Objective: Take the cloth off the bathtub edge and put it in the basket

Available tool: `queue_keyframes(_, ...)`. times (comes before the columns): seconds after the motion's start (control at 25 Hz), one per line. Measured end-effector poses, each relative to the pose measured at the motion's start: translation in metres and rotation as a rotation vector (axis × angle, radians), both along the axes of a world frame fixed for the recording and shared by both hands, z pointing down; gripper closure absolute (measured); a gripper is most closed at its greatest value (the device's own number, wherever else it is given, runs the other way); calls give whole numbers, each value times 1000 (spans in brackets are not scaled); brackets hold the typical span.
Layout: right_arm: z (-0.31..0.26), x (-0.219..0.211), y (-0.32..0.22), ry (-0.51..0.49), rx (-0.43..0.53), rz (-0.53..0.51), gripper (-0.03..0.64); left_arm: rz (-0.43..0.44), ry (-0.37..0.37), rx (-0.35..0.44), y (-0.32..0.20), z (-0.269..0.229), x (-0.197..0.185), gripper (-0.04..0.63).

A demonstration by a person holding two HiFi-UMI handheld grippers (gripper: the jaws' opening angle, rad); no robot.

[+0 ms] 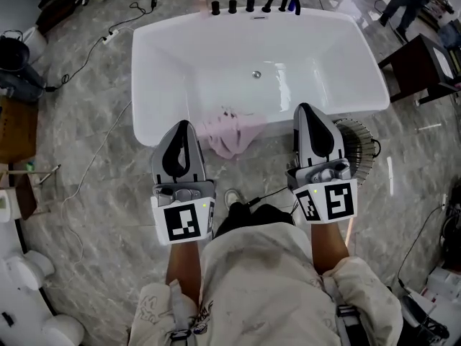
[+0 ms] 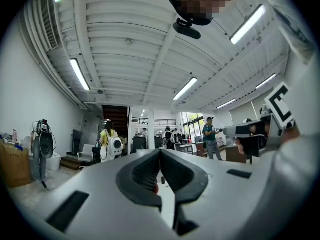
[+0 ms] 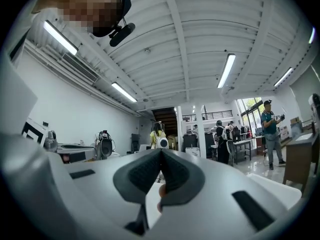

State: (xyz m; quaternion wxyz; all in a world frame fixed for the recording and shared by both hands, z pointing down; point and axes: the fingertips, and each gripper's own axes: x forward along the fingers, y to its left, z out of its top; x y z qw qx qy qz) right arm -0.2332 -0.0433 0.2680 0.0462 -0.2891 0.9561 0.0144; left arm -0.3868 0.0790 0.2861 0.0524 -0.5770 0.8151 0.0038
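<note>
Pink cloth (image 1: 229,134) lies draped over the near rim of the bathtub (image 1: 155,63), about midway along that rim. Part of it rests on the rim and a bunched lobe hangs down the tub's outer wall. It looks thin, soft and light. It should fold and sag wherever it is pinched, and it ought to slide easily off the glossy rim. The thick gathered folds at the rim's top seem the best place to take hold, since a pinch there would catch several layers. Its spread runs roughly along the rim, while the hanging lobe points down toward the floor.

The left gripper (image 1: 185,125) and right gripper (image 1: 304,107) sit on either side of the cloth, just short of the tub's near rim. On both, the fingers are pressed together with nothing between them. A wire basket (image 1: 360,146) stands beside the tub's near right corner.
</note>
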Motion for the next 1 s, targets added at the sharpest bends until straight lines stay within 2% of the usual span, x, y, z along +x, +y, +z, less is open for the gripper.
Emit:
queue_keyframes(0.52,36,-28,-40,31,-73,27,629,52,25,-125,-46,59,-18,591)
queue_keyframes(0.8,69,-37,-96,20,-149,26,629,64,19,-233,-96,118,-21,591)
queue_keyframes(1.0,94,-49,-133,31,-202,23,629,100,24,-363,-127,169,-23,591)
